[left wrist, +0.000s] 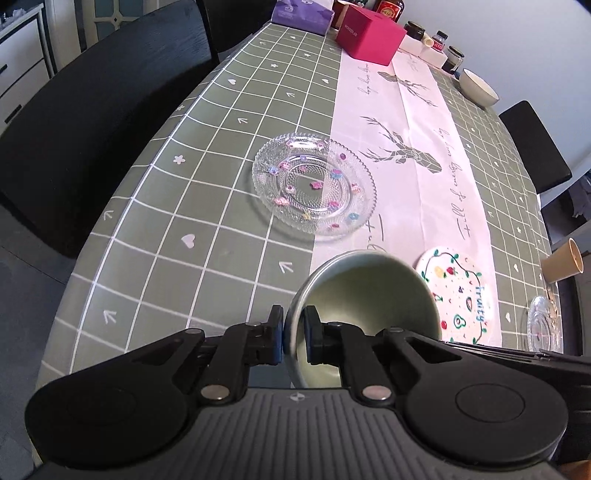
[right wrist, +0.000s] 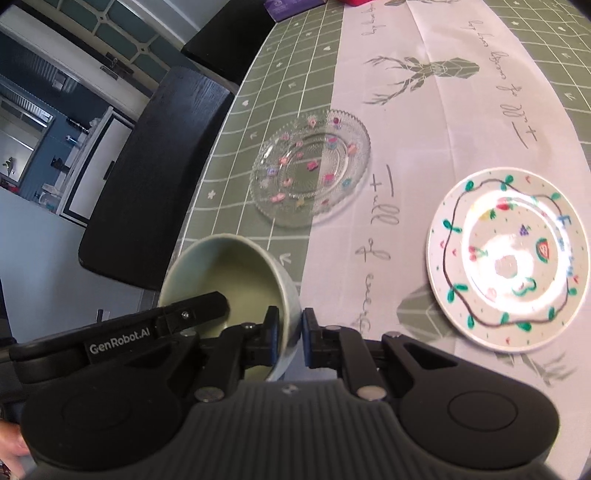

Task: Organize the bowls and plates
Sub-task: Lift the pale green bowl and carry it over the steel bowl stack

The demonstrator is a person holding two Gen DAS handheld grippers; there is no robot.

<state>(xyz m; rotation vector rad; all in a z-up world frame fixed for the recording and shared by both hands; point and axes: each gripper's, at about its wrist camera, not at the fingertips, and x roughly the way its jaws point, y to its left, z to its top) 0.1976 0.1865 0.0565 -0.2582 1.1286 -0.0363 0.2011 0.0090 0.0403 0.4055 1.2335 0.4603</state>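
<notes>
1. Our left gripper is clamped on the rim of a pale green bowl, one finger outside the wall and one inside.
2. Our right gripper is pinched on the opposite side of the same bowl, again with the wall between its pads; in its view the left gripper's black arm reaches into the bowl from the left.
3. The bowl is tilted, its opening turned toward the cameras. It looks clear of the tablecloth, though we cannot be sure of that.
4. Ahead of both grippers, beyond the bowl, a clear glass plate with small coloured flowers lies flat on the green checked tablecloth, its far edge over the white runner with deer prints.
5. To the right of the left gripper, just beside the bowl in that view, sits a white plate painted with fruit. From the right gripper it lies ahead and to the right, on the runner, well apart from the glass plate.
6. Further right of the left gripper, a second glass dish sits at the table edge, with a tan paper cup beyond it.
7. Far ahead of the left gripper stand a cream bowl, a pink box and some dark jars.
8. Black chairs line the table's left side.
</notes>
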